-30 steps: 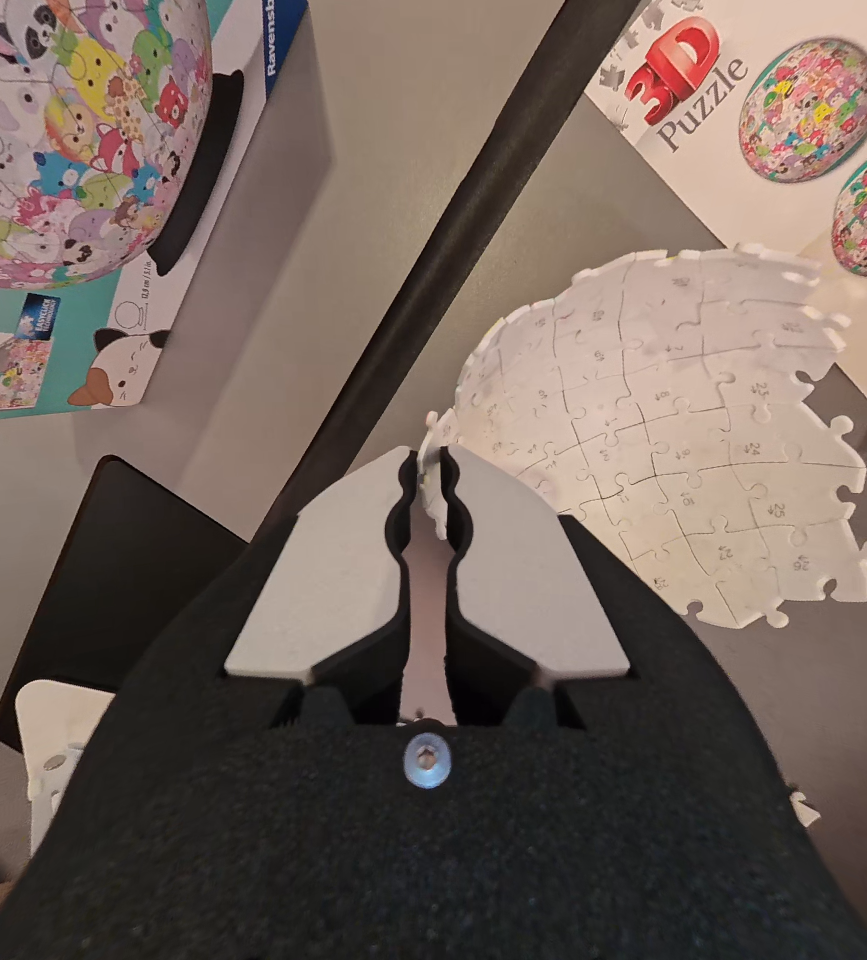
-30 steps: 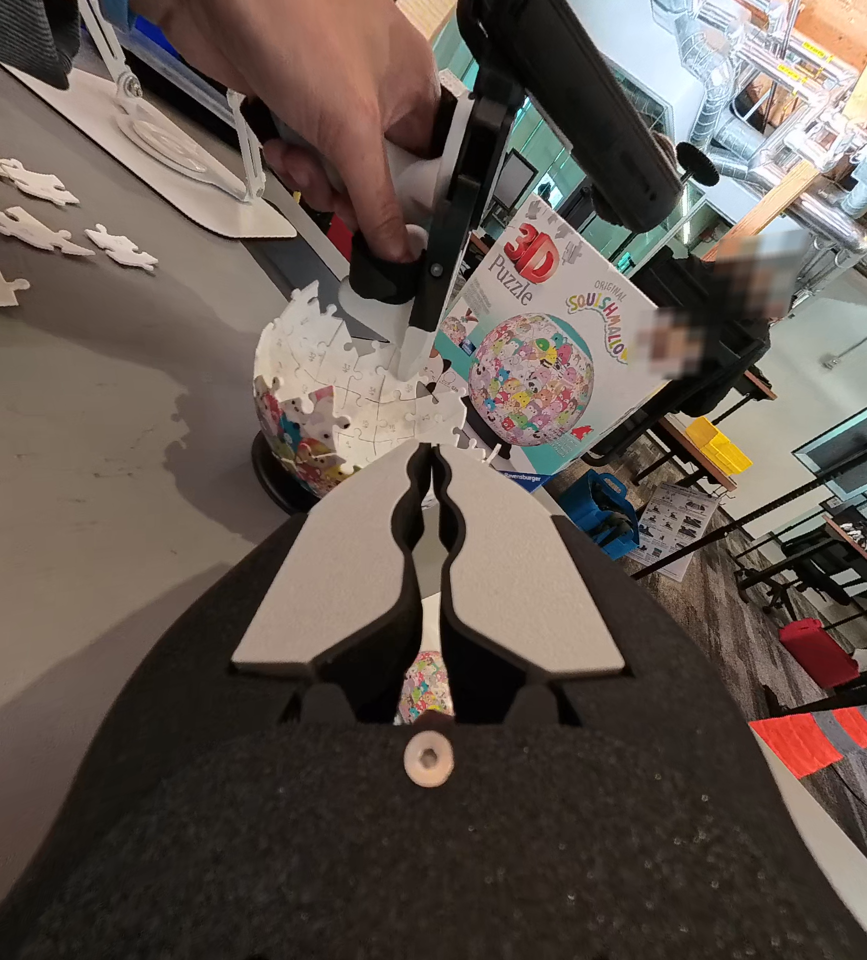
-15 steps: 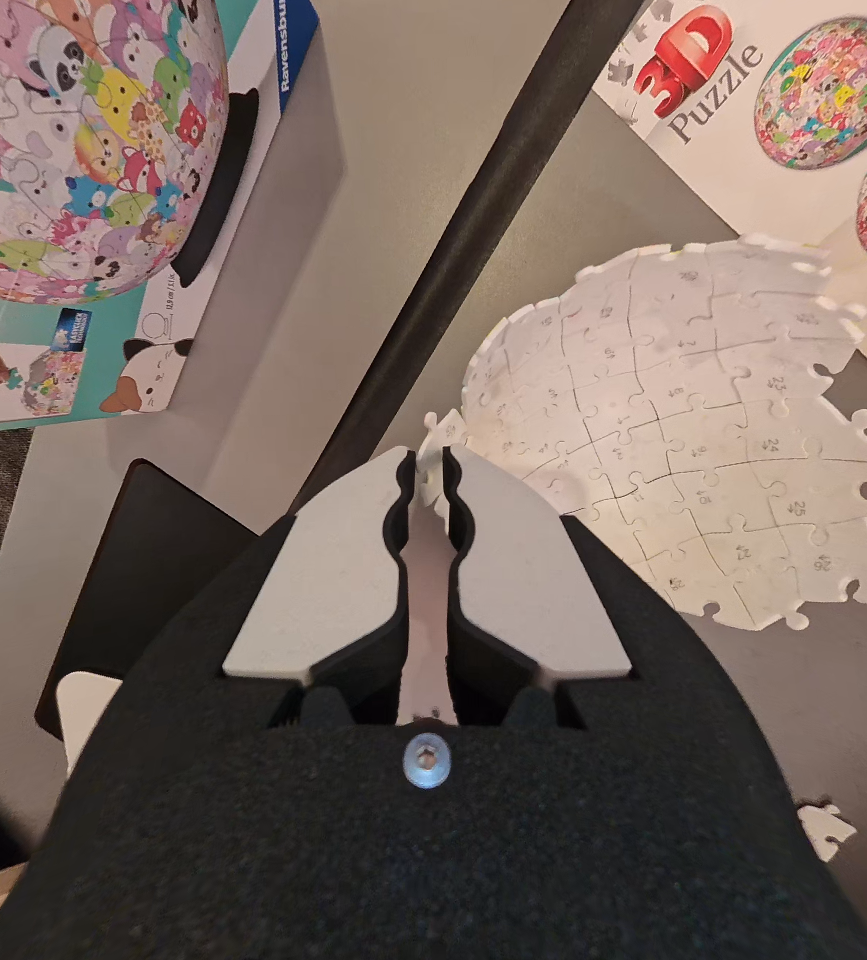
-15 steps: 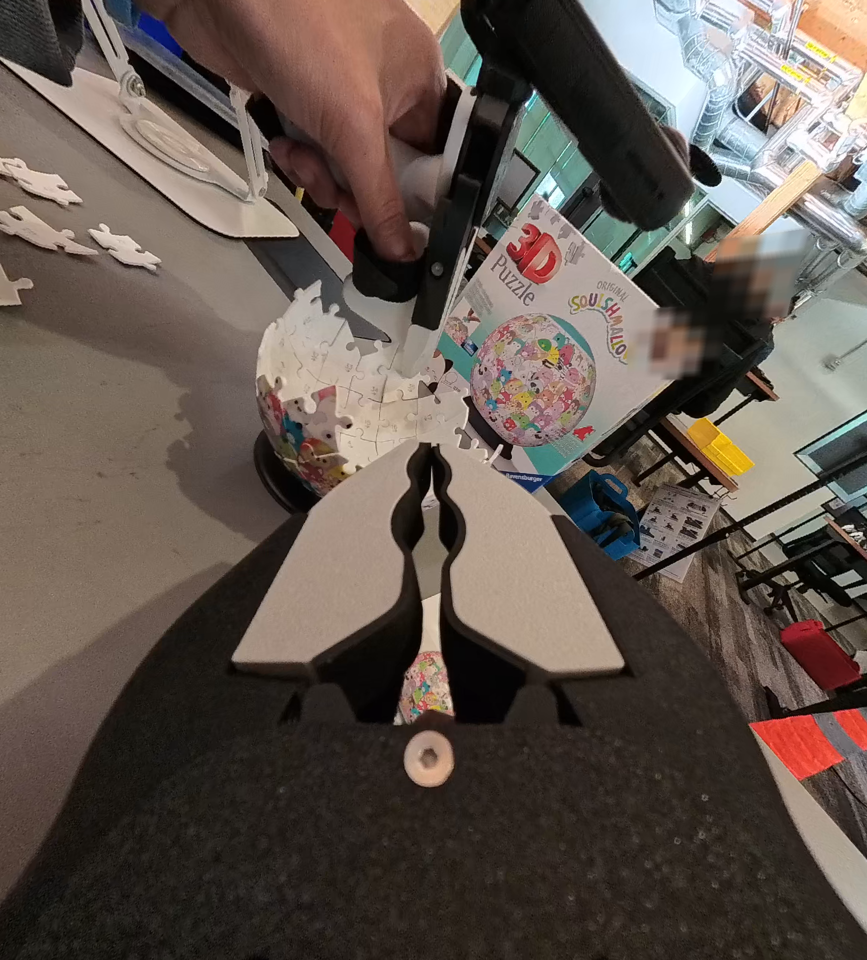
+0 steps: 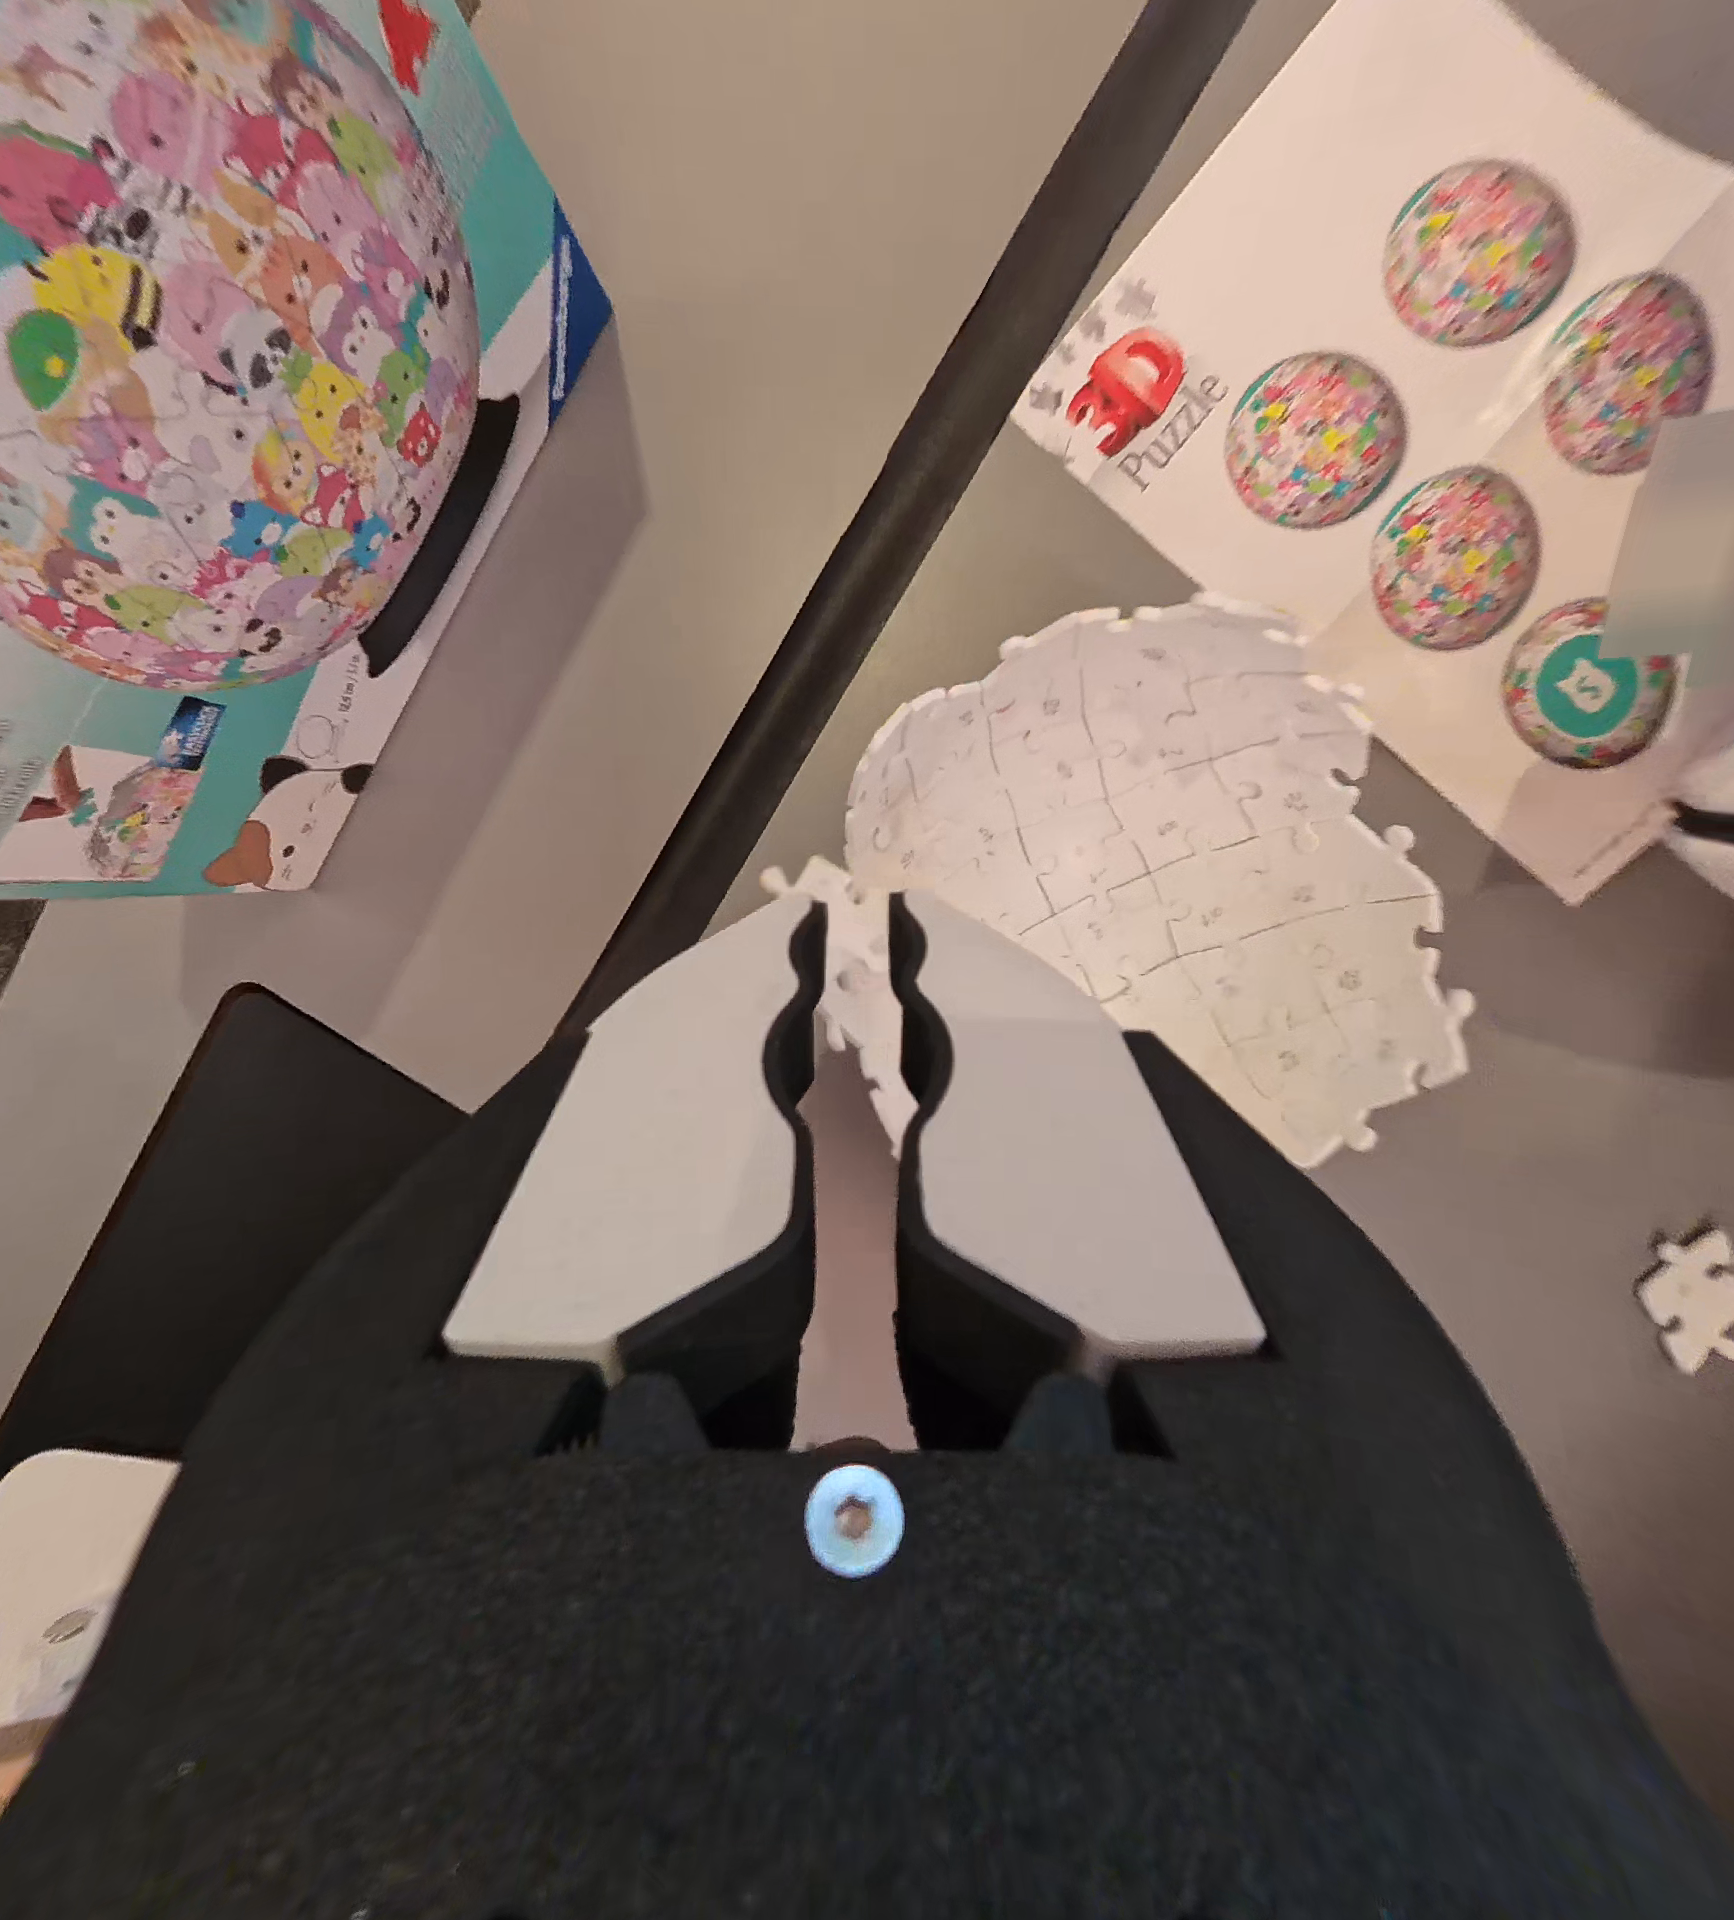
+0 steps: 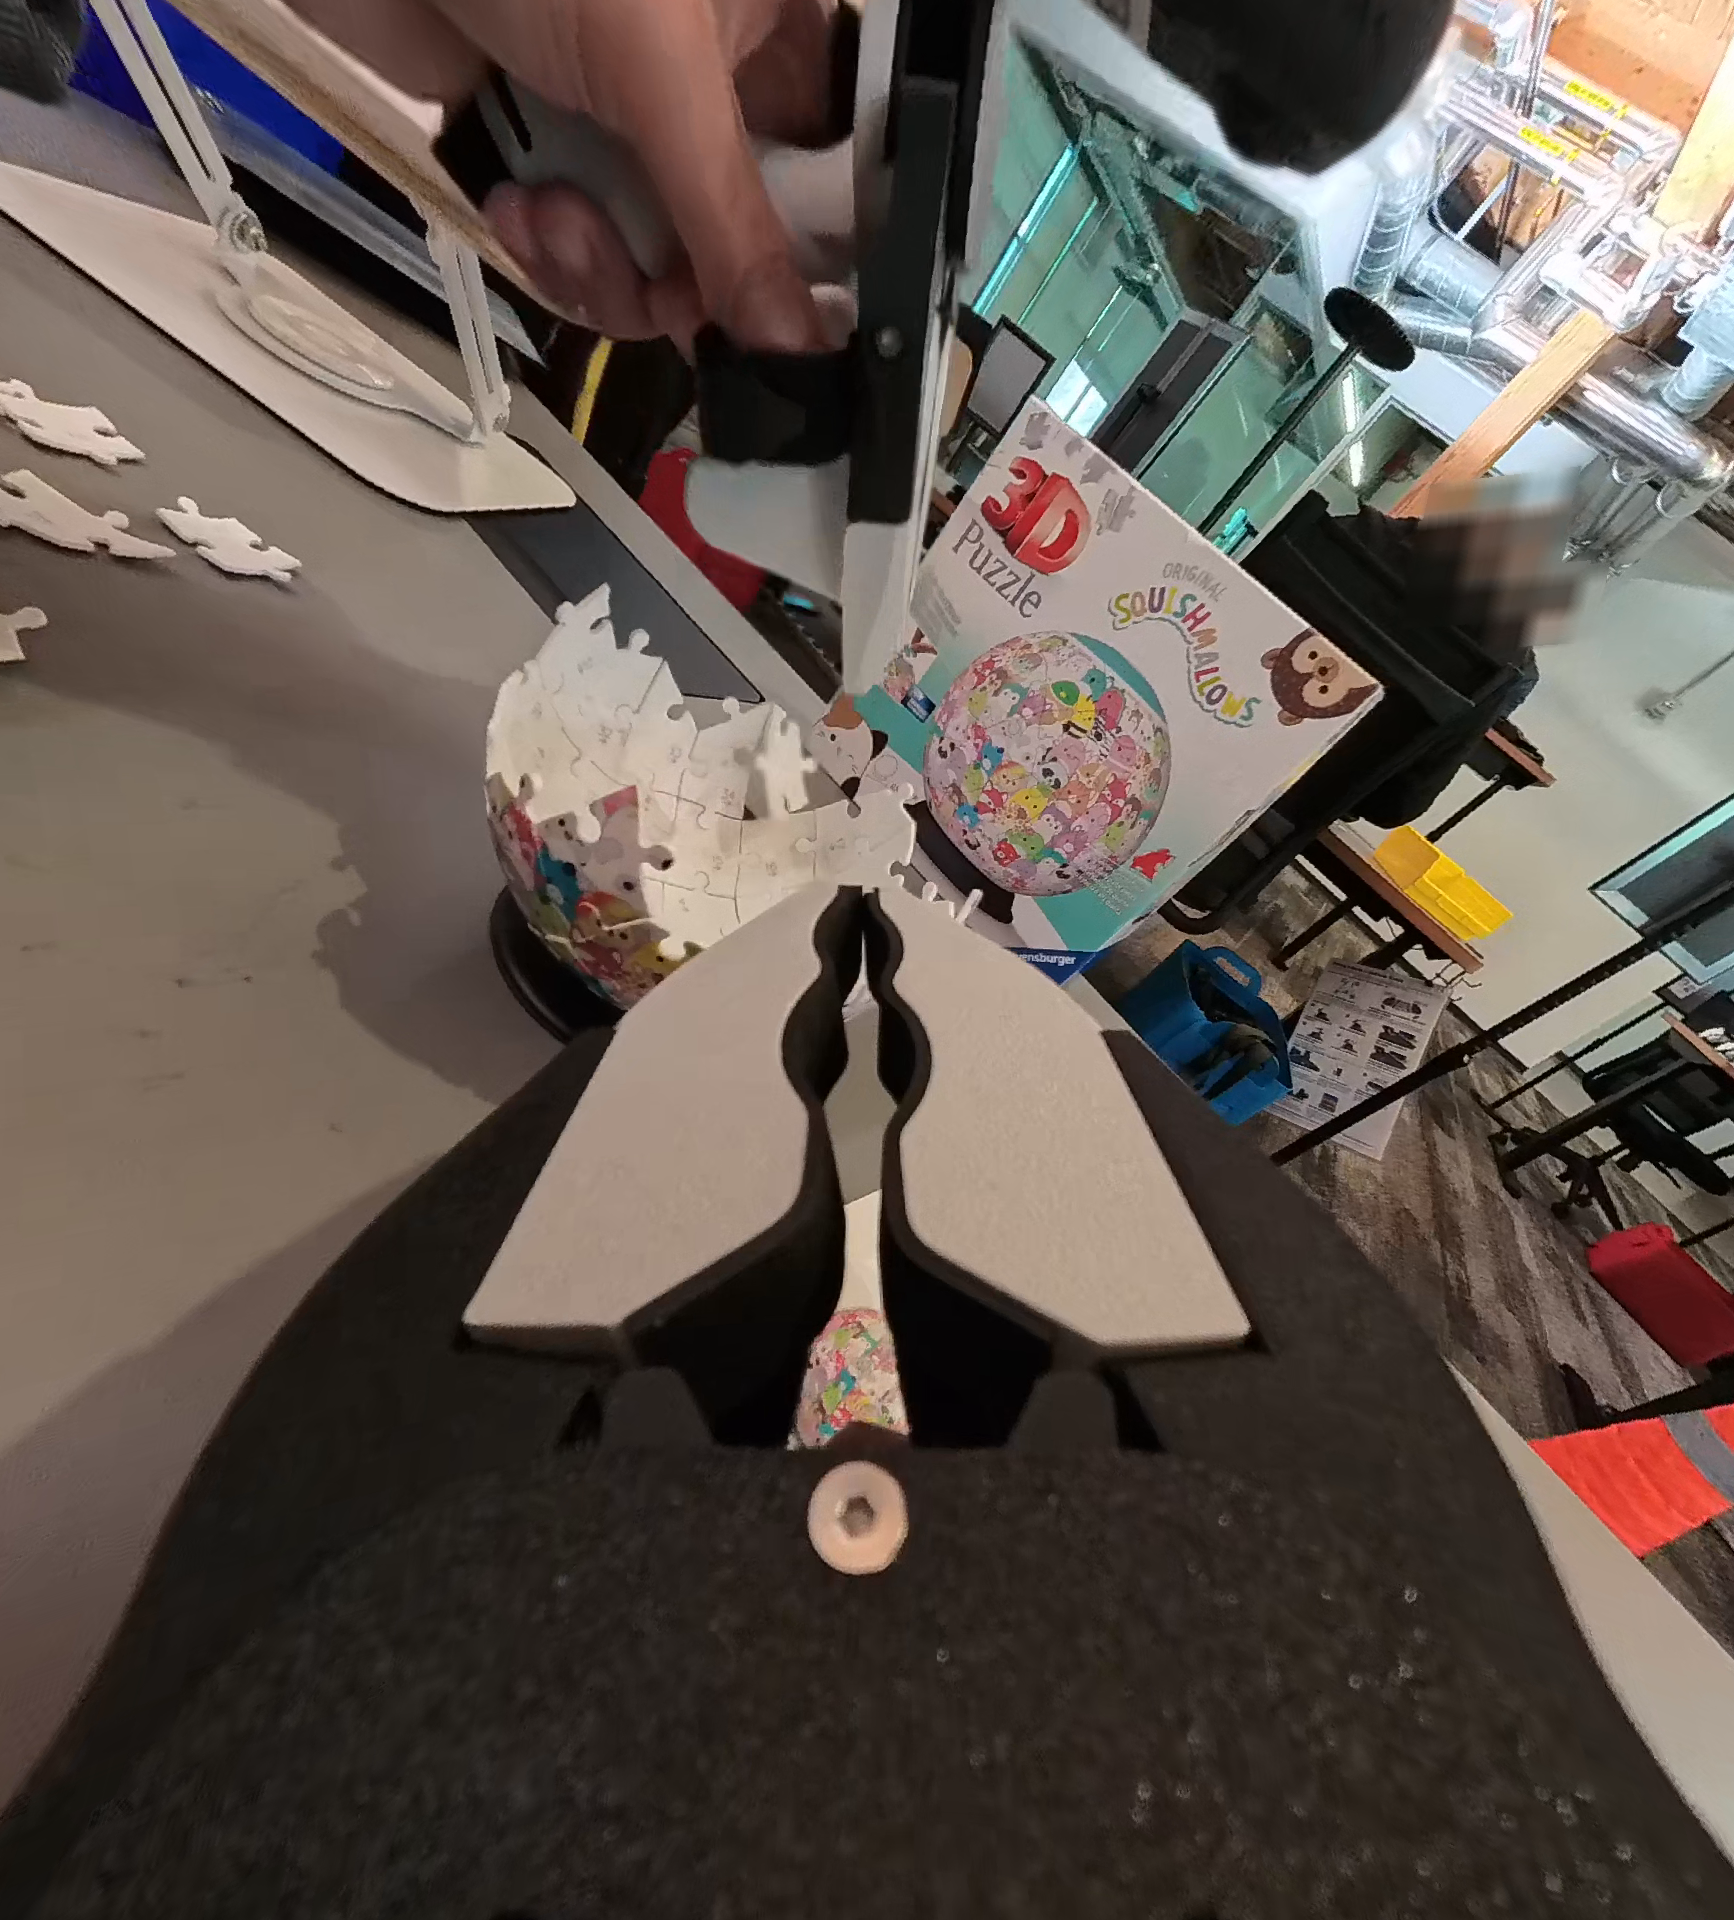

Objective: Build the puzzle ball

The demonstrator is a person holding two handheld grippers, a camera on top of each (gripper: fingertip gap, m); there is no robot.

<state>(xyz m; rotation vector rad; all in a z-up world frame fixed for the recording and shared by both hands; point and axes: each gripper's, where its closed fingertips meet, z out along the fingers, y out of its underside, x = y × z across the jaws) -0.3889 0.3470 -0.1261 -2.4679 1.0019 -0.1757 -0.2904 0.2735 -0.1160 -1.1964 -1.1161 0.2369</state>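
The half-built puzzle ball (image 5: 1154,852) is an open white shell with its hollow side up; in the right wrist view (image 6: 634,810) its colourful outside shows and it sits on a black ring stand (image 6: 530,966). My left gripper (image 5: 855,914) hangs just above the shell's near rim, its jaws a narrow gap apart with nothing between them. It also shows in the right wrist view (image 6: 868,644), held by a hand (image 6: 655,208) and lifted off the ball. My right gripper (image 6: 863,920) is shut and empty, its tips close to the shell's rim.
The puzzle box (image 6: 1102,727) stands behind the ball at the table's edge, also in the left wrist view (image 5: 219,416). A printed sheet (image 5: 1362,364) lies beside the ball, with one loose piece (image 5: 1694,1309) nearby. Several loose pieces (image 6: 42,509) lie far left near a white stand base (image 6: 219,312). There is about 12 cm between the tips of the two grippers. It is some 20 cm from my right tips to the loose piece (image 5: 1694,1309).
My left gripper has let go of the ball's rim, its jaws have parted a little, and it has risen away from the ball. The right gripper has barely moved.
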